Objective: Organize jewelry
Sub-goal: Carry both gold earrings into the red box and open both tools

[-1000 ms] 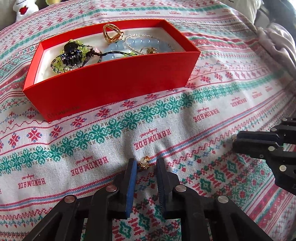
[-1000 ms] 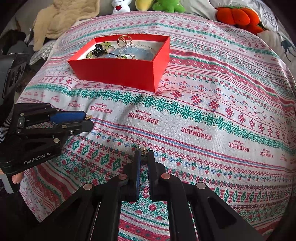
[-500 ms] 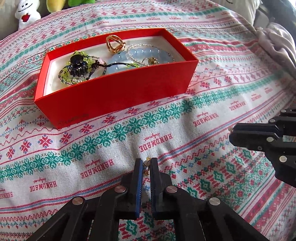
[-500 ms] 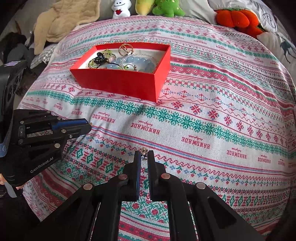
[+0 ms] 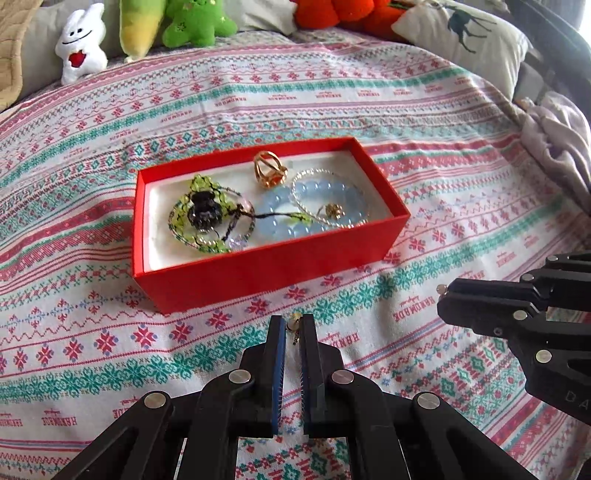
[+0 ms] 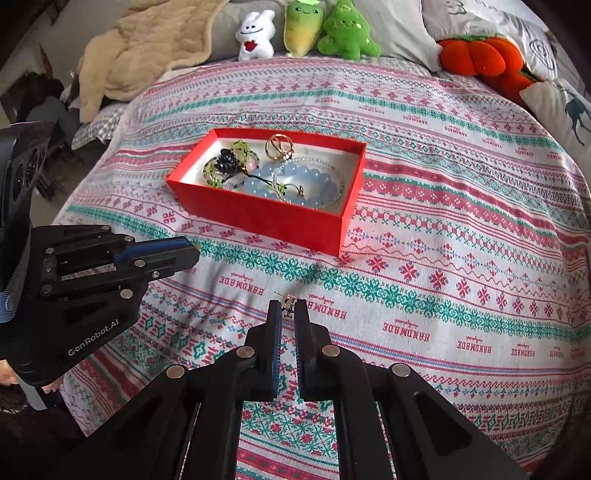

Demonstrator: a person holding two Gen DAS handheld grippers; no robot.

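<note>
A red box with a white lining sits on the patterned bedspread. Inside lie a blue bead bracelet, a gold ring, a black hair clip on green beads and a thin clear-bead loop. My left gripper is shut on a small gold earring, held above the cloth in front of the box. My right gripper is shut on a second small earring, also lifted. Each gripper shows in the other's view, the right gripper at right, the left gripper at left.
Plush toys line the bed's far edge: a white rabbit, a green-yellow one, a green one and an orange pumpkin. A beige blanket lies far left; pillows far right.
The left jaws closed on the earring. Both grippers rose off the bedspread with their earrings, and the box now sits lower and fuller in both views.
</note>
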